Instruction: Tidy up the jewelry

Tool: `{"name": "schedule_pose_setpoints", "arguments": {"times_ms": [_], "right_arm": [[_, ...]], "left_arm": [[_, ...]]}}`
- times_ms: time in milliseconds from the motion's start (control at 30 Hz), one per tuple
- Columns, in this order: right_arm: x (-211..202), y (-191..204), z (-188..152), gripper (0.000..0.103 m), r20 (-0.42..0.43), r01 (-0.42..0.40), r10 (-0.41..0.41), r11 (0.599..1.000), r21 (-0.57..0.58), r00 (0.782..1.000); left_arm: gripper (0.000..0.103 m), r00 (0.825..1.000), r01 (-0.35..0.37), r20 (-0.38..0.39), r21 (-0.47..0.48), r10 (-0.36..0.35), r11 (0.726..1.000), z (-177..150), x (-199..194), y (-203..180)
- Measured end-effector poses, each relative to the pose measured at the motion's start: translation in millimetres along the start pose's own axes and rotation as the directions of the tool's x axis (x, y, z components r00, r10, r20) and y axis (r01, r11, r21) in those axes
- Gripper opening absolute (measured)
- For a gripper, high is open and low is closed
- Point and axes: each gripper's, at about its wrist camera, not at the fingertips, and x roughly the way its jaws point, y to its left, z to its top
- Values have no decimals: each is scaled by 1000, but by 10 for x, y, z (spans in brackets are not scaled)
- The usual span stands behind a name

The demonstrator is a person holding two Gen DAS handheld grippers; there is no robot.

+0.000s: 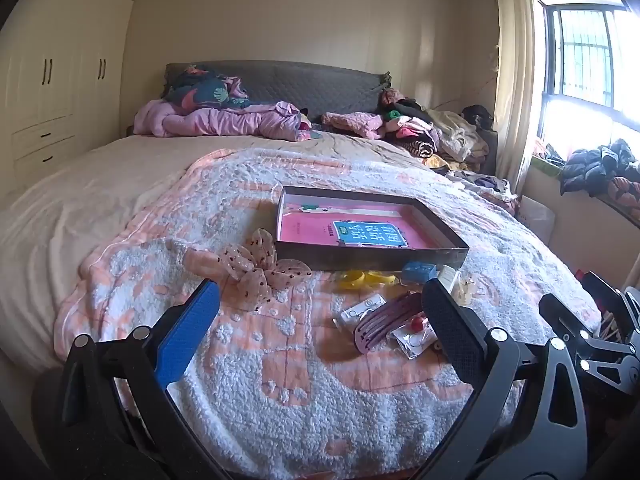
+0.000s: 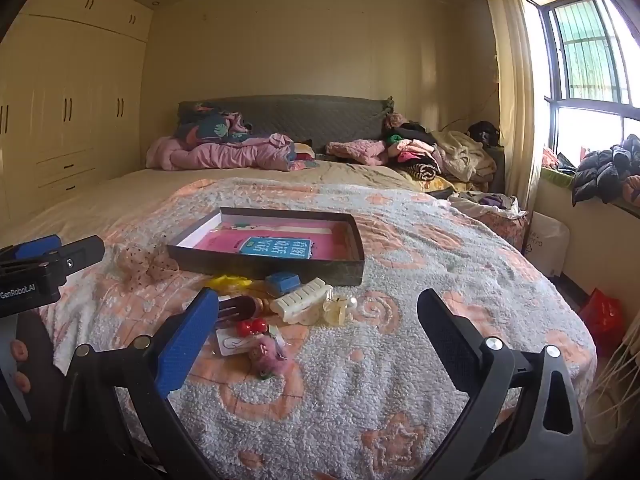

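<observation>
A shallow dark box (image 1: 372, 258) with a pink lining lies on the bed blanket; it also shows in the right wrist view (image 2: 264, 270). Loose accessories lie in front of it: a dotted fabric bow (image 1: 256, 268), yellow bands (image 1: 366, 279), a blue block (image 2: 283, 282), a white claw clip (image 2: 302, 300), a pearl clip (image 2: 340, 307), red beads (image 2: 251, 326), a pink comb clip (image 1: 386, 320) and a pink fuzzy piece (image 2: 269, 354). My left gripper (image 1: 320, 332) is open and empty above the blanket. My right gripper (image 2: 316, 344) is open and empty just before the pile.
The blanket (image 2: 360, 400) covers the bed's near half. Pink bedding (image 1: 224, 120) and a clothes heap (image 1: 420, 132) lie by the headboard. Wardrobes (image 1: 52, 80) stand left. A window ledge with dark jackets (image 1: 600, 164) is on the right.
</observation>
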Motion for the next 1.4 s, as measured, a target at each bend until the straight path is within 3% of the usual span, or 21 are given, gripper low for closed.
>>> {"name": "schedule_pose_setpoints", "arguments": {"times_ms": [1400], "right_arm": [[-14,36,38,97,3,-12,12,1000,-14,1000]], "left_arm": [[92,1000,-5,11,9,4,1000,-2,-4,-4]]}}
